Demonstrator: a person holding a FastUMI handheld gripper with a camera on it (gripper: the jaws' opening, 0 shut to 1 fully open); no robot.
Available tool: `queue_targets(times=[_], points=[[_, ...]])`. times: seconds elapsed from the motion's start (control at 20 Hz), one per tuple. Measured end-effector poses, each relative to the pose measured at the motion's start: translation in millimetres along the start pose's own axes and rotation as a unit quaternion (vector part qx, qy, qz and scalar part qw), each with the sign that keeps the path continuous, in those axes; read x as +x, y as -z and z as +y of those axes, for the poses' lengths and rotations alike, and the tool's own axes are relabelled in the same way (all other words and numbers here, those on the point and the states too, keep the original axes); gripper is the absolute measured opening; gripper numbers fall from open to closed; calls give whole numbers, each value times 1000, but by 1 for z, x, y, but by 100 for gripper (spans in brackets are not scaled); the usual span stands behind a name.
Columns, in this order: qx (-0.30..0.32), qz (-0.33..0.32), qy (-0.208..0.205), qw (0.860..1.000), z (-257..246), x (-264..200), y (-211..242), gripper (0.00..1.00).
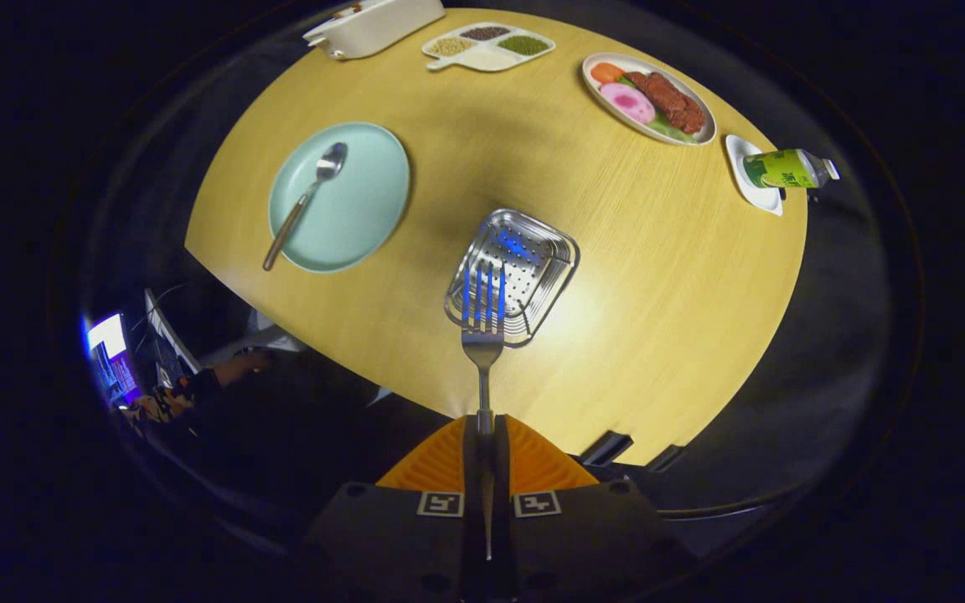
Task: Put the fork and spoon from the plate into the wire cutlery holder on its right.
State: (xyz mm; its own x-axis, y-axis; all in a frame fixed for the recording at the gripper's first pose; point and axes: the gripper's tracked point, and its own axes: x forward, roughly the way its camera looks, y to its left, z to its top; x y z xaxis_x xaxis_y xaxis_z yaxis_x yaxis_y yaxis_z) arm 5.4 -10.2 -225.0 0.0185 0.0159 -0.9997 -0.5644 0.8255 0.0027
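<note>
One utensil in hand: your gripper (482,423) is clamped on the fork (482,322) handle, tines hanging over the wire cutlery holder (524,268). Next, lower and release it inside. Spoon (307,201) remaining on the plate (365,193), left of the holder.

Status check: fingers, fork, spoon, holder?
Gripper shut on fork, tines over cutlery holder. Spoon on plate. Nothing in the way.

The metal fork (482,335) points tines-first over the wire cutlery holder (514,275); the spoon (307,201) lies on the pale green plate (365,201).
</note>
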Motion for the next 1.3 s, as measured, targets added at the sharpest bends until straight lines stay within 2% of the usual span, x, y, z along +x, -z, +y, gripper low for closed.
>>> queue_targets(times=[0.2,0.45,0.7,0.85,0.9,0.95,1.1,1.3], points=[[-21,53,47,997,-11,21,-10,7],[-37,113,53,991,-2,36,-23,7],[-28,141,58,988,1,46,-31,9],[-17,121,60,991,-2,47,-38,19],[-13,112,60,992,-2,45,-39,30],[-9,99,60,993,-4,43,-41,34],[16,28,42,999,0,33,-54,44],[72,-94,40,992,2,0,-64,45]])
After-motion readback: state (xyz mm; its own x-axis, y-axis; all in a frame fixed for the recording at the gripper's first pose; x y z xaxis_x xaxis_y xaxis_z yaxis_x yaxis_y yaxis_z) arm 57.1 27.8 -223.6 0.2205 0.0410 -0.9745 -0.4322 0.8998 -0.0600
